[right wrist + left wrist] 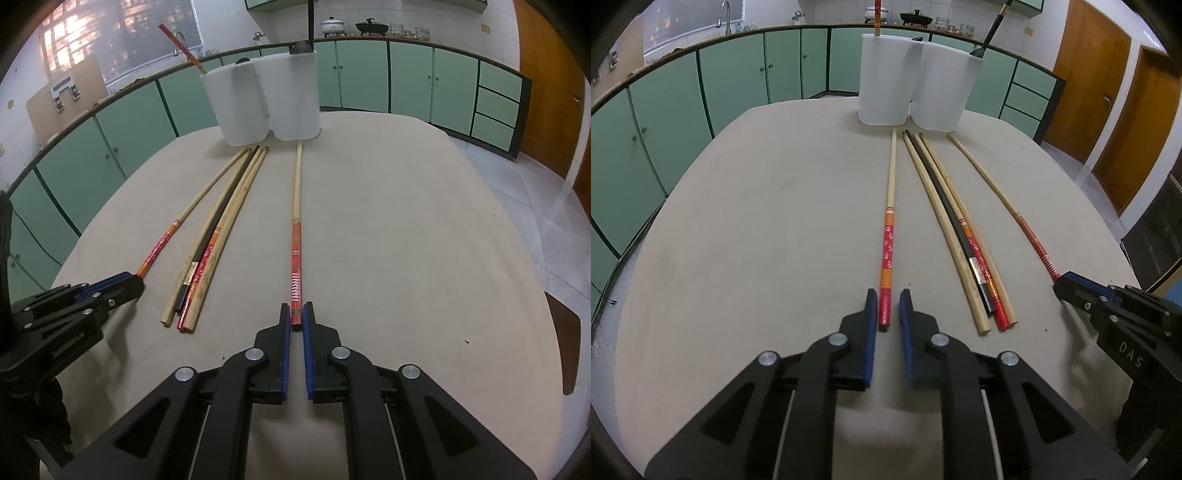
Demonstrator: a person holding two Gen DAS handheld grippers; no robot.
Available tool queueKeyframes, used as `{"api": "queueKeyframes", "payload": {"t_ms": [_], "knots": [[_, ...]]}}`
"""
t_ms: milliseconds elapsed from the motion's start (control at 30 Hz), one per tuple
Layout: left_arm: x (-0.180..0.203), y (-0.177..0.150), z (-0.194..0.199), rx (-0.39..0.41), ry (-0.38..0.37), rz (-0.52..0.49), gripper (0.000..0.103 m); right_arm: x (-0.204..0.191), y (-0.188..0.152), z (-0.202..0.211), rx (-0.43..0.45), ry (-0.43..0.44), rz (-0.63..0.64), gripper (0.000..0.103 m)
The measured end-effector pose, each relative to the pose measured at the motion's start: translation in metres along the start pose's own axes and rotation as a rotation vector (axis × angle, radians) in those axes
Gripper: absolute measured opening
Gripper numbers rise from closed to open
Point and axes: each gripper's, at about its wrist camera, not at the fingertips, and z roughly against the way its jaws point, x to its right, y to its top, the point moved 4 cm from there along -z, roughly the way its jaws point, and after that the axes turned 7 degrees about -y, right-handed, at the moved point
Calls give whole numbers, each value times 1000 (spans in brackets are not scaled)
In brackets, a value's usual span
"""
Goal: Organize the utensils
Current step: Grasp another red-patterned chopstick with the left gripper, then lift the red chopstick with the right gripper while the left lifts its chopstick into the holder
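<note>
Main risk as we judged it: both chopsticks were caught only at their very butt ends, so on lift the long bare tips would likely droop, pivot in the pads or slip out, and could clip the rims of the white plastic containers at the top centre of the frame.

The left hand-held gripper sat low at bottom centre of its view, level with the beige worktop, jaws narrow but with a visible gap either side of the red-and-orange patterned chopstick; not clamped yet.

The right hand-held gripper sat likewise at bottom centre of its view, pads tight against the end of the red-banded bamboo chopstick, which pointed straight up-frame at the containers.

A loose bundle of wooden, black and red chopsticks lay between the two, near enough to the left tool that we reckoned a sideways swing could scatter it.

Each container already held one utensil.
</note>
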Motion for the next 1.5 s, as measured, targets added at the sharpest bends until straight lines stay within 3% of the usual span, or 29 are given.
{"api": "queueKeyframes", "payload": {"t_ms": [133,467,1067,1500], "knots": [[-1,0,0,2,-6,9,5,1,0,1,0,4,-7,6],[-3,13,29,44,-10,-2,5,2,11,21,76,-10,6,6],[16,92,132,325,-15,-108,5,5,90,95,266,34,39,6],[17,136,143,392,-47,-152,5,-3,148,123,315,80,118,6]]}}
